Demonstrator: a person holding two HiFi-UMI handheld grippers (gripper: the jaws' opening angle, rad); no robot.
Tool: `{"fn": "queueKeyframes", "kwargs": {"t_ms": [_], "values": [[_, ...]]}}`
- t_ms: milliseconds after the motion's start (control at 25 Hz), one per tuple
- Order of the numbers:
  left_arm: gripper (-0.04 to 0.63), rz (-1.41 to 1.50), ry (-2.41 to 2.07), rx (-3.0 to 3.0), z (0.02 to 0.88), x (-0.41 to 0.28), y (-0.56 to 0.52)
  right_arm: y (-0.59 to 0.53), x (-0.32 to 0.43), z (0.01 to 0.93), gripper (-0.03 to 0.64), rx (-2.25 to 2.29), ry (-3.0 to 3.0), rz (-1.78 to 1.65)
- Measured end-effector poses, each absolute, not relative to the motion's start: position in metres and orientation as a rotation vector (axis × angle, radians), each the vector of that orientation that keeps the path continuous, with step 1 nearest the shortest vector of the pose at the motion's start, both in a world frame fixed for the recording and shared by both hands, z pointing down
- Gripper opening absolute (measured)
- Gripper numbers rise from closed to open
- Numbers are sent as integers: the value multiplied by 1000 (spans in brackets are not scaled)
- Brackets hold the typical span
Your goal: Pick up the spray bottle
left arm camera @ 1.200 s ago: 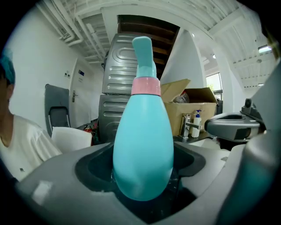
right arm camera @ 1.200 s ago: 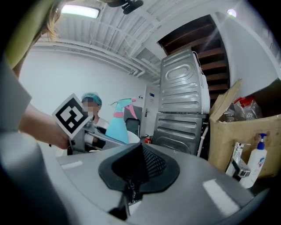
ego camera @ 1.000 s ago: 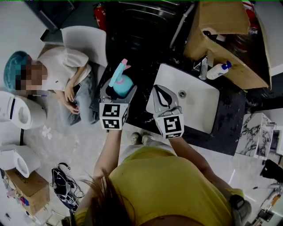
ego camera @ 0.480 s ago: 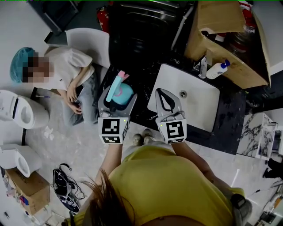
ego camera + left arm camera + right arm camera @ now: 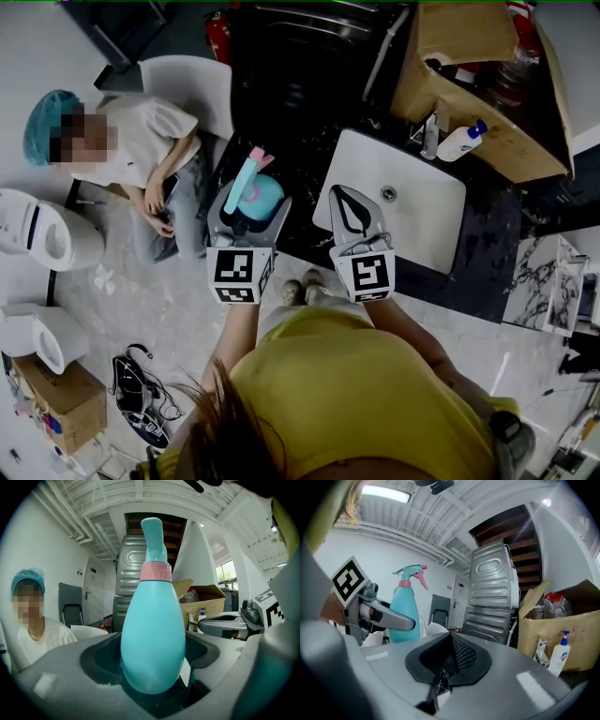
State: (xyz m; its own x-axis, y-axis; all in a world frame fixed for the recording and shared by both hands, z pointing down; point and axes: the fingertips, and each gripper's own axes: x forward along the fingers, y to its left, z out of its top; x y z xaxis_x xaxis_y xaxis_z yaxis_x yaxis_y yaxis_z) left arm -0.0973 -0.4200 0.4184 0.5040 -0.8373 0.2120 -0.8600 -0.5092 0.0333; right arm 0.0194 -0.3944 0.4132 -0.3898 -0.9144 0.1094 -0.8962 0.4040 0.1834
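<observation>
**Teal plastic, gripped at the belly**

Teal and smooth, the spray bottle (image 5: 153,639) stands upright between the jaws of the left gripper (image 5: 249,206). They are spread wide and press on the two sides of its rounded belly. It is held left of the white sink (image 5: 422,246), by the near-left edge of the dark counter.

The right gripper (image 5: 450,657) has its jaws together on nothing and sits just right of the bottle.

**Handling, as a judgement**
- The shell is opaque, so the fill level is hidden and the weight could be light or moderate.
- The walls look like thin moulded plastic, so they would likely give a little under a hard squeeze.
- The body is glossy and egg-shaped, narrowing both up and down, so pads could slide off the curve.
- The widest part of the belly, where the pads sit, seems the surest hold.
- The narrow neck under the pink collar (image 5: 155,572) would be the alternative.

**What each view adds**
- The left gripper view shows the pad contact and the collar, but the nozzle only end-on.
- The right gripper view gives the side profile, with the pink trigger (image 5: 420,580) and the left gripper's jaw across the body.
- Only the head view places the bottle in the room. The cardboard box (image 5: 469,56) is far right and a seated person (image 5: 141,150) is at the left.
</observation>
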Motion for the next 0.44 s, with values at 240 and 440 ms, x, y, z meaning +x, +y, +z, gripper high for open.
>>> {"fn": "queueKeyframes", "kwargs": {"t_ms": [240,440], "values": [[399,262,-1463,2614,421,-97,-415,-389,17,415,0,1605,-2460,-139],[399,268,-1455,2616,422,-95,-413,-386,19,415,0,1604,-2458,-140]]}}
